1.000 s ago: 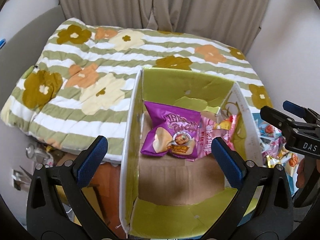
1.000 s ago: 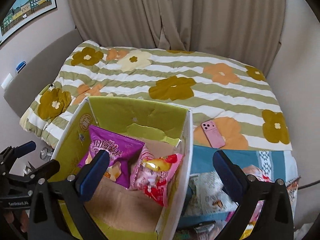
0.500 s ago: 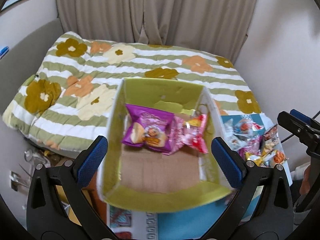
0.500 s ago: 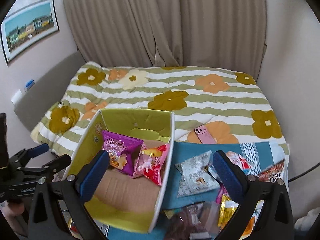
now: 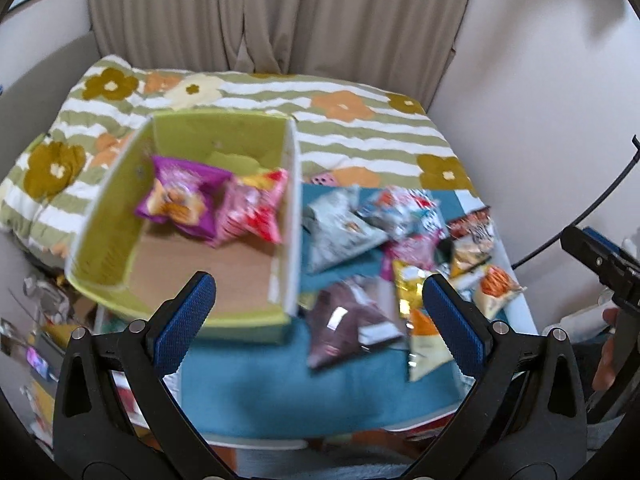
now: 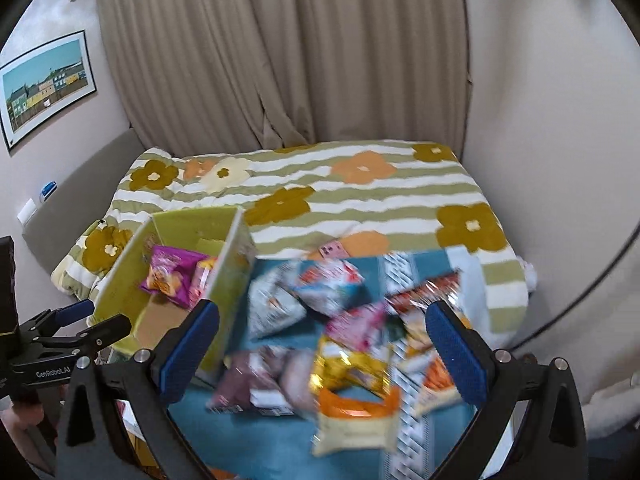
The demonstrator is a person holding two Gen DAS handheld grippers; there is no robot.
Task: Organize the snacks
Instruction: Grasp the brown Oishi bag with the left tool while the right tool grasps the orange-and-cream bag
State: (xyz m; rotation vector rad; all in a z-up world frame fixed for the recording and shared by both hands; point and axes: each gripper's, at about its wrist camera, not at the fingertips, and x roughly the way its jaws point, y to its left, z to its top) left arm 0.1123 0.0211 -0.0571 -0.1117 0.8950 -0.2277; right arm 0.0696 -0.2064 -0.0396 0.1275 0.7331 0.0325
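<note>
A green-lined cardboard box [image 5: 286,208] stands on a teal-covered table [image 5: 280,392]. It holds a purple snack bag [image 5: 180,200] and a pink-red snack bag [image 5: 252,208]. Right of the box lies a pile of several loose snack packets, among them a grey-white bag [image 5: 340,228], a dark maroon bag [image 5: 348,320] and a gold packet [image 5: 408,284]. My left gripper [image 5: 320,320] is open and empty, above the table's front by the box. My right gripper [image 6: 320,348] is open and empty above the pile [image 6: 352,336]. The box also shows at the left in the right wrist view [image 6: 228,264].
A bed with a green-striped flower quilt [image 5: 360,136] lies behind the table, with a pink phone [image 6: 332,249] on its near edge. Curtains and walls close the back and right. Clutter sits on the floor at the left [image 5: 36,320].
Both grippers have pulled back and up from the box and swung right. The snack pile and the teal table have come into view. Both stay open and empty.
</note>
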